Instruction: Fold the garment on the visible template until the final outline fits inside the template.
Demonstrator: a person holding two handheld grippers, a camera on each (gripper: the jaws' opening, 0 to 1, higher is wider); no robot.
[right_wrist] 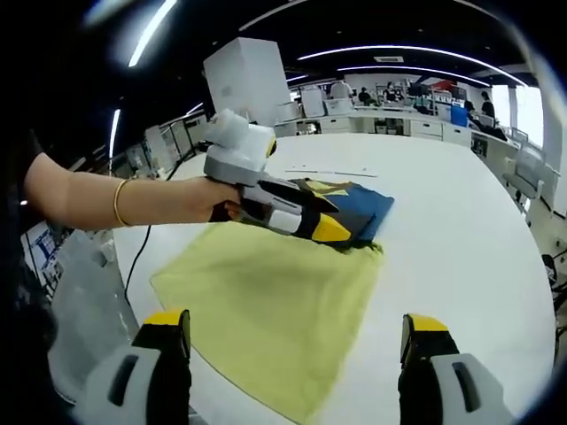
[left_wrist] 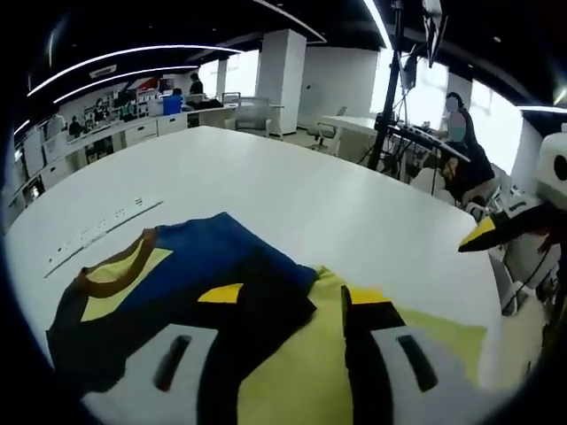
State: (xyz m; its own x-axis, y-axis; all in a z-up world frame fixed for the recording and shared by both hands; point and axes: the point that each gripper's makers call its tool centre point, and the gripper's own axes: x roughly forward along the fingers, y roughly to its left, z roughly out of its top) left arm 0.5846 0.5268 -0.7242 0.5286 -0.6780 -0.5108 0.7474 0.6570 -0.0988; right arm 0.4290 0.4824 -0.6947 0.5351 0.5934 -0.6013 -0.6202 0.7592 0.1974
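Left gripper (right_wrist: 341, 232) over garment (right_wrist: 359, 205) — right gripper (right_wrist: 297, 341) apart

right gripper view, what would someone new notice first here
The yellow template spread flat on the white table draws the eye first, with a folded navy garment lying at its far edge. Over that edge a person's hand holds the left gripper, its yellow-tipped jaws down at the garment. The right gripper hangs open over the near part of the template, holding nothing.
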